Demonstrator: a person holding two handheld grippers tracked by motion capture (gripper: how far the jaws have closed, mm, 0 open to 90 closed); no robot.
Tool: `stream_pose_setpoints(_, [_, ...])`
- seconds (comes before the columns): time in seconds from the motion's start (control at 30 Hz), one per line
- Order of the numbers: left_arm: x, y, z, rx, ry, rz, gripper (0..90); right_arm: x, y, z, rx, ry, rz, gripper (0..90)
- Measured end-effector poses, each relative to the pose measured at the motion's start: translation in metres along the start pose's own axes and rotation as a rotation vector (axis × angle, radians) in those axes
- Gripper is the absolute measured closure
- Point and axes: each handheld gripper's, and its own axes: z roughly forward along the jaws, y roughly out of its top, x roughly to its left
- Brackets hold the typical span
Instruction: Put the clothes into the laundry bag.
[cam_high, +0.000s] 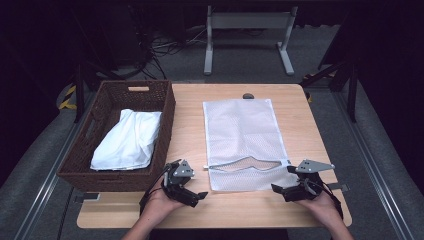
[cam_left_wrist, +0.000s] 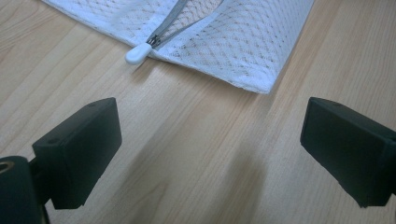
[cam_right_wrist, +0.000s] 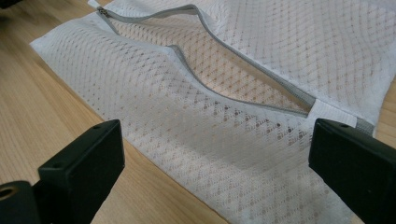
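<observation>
White mesh bag (cam_high: 245, 142) flat mid-table, zip (cam_right_wrist: 224, 44) already open at 6 o'clock. White cloth (cam_high: 129, 140) unmoved in basket (cam_high: 167, 117) at 9 o'clock. Left gripper (cam_high: 186, 189) and right gripper (cam_high: 292, 191) wide open, empty, flanking bag's near corners. Bagging not begun.

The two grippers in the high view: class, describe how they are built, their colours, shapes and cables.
Each is a black hand-held tool. The left gripper and the right gripper both carry a grey three-cornered plate on top and trail a black cable. In the gripper views the jaws are blocky, matt black rectangles with small screw holes. The forearms are bare, no sleeves visible.
</observation>
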Motion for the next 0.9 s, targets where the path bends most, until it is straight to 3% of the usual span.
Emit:
stream_pose_setpoints(0.17, [-0.002, 0.005, 0.001, -0.015, -0.005, -0.008, 9.4, -0.002, 0.001, 0.000, 0.000, 0.001, 0.007, 5.0])
stream_pose_setpoints(0.37, [0.000, 0.014, 0.001, -0.030, -0.016, 0.003, 16.6, -0.006, 0.008, -0.004, -0.005, -0.008, 0.027, 13.4])
stream_pose_setpoints(0.57, [0.005, 0.024, 0.000, -0.060, -0.032, -0.010, 30.5, -0.009, 0.018, -0.006, 0.005, -0.027, 0.037, 36.5])
stream_pose_setpoints(0.77, [0.012, 0.041, 0.003, -0.074, -0.039, -0.006, 55.1, -0.025, 0.031, -0.003, 0.012, -0.043, 0.081, 59.4])
stream_pose_setpoints(0.9, [0.017, 0.053, 0.008, -0.061, -0.038, -0.001, 73.0, -0.031, 0.037, 0.002, 0.044, -0.066, 0.082, 79.4])
